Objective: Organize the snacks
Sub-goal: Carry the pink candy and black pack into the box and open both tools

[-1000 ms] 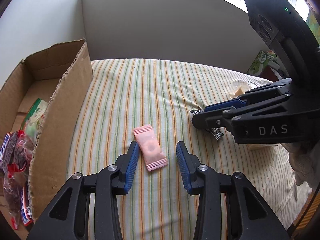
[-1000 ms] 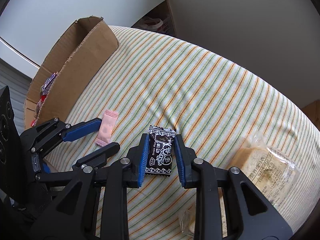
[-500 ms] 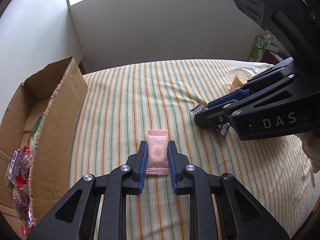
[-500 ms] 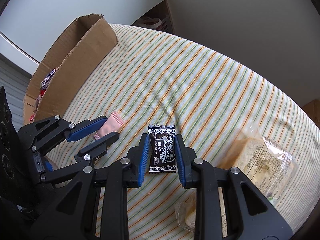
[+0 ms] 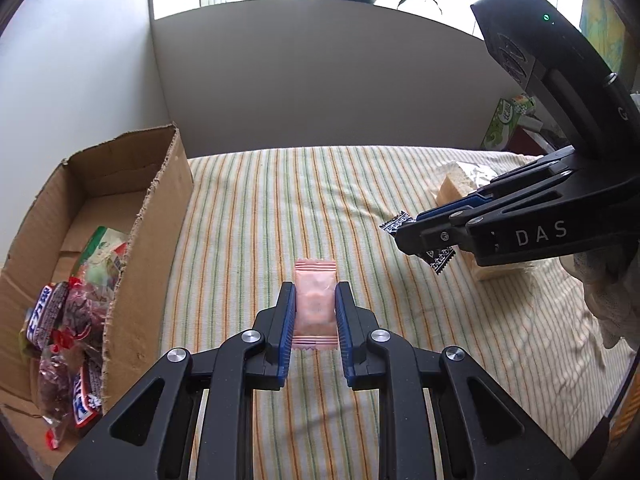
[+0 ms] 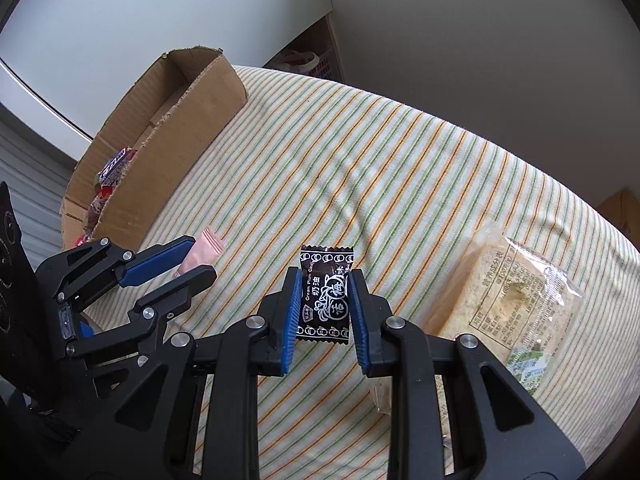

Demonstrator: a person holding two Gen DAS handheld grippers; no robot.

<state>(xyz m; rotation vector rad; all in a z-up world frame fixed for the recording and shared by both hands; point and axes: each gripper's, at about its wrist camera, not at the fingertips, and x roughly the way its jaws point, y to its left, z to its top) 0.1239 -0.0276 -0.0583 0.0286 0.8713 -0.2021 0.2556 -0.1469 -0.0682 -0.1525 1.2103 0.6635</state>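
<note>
My left gripper (image 5: 315, 312) is shut on a pink candy packet (image 5: 315, 300) and holds it above the striped cloth (image 5: 280, 208). My right gripper (image 6: 324, 300) is shut on a black plum-candy packet (image 6: 325, 296), also lifted off the cloth. In the left wrist view the right gripper (image 5: 408, 236) is at the right with the black packet (image 5: 438, 262) in it. In the right wrist view the left gripper (image 6: 196, 256) is at the left with the pink packet (image 6: 202, 252). A cardboard box (image 5: 148, 216) holding several snack packets (image 5: 60, 328) stands to the left.
Wrapped cake slices (image 6: 516, 300) lie on the cloth to the right; they also show in the left wrist view (image 5: 456, 184). The box also shows in the right wrist view (image 6: 180, 120). A green tissue box (image 5: 506, 124) sits beyond the far right edge. Walls enclose the back.
My left gripper closed on the pink packet and lifted it off the cloth. My right gripper stayed shut on the black packet and rose with it.
</note>
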